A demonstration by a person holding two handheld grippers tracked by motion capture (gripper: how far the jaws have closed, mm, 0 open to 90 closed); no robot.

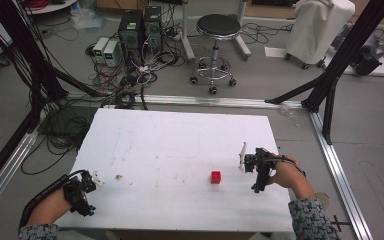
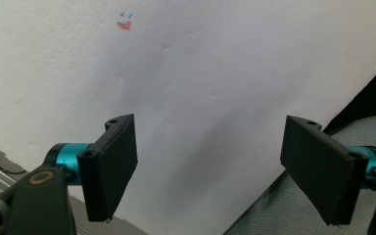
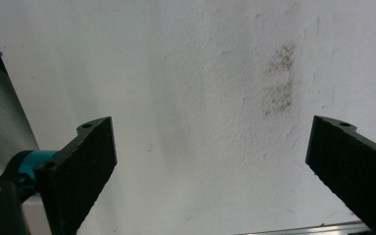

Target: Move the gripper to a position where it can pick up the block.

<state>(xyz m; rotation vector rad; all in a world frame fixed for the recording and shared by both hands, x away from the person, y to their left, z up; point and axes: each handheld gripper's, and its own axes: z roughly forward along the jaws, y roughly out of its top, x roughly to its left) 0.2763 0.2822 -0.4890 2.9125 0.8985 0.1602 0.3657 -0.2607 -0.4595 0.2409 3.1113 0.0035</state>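
Red cube [image 1: 215, 177] lies on table [image 1: 180, 140], left of right claw [image 1: 258, 172].

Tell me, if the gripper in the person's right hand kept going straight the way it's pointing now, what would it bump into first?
Probably just the white table top. The right gripper has its jaws wide open over bare board with a faint grey smudge ahead. The red cube lies off to its side, seemingly outside that line.

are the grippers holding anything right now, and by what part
Nothing is held. The left gripper and right gripper both stand open over the bare white table. The red cube sits alone on the table, between the two.
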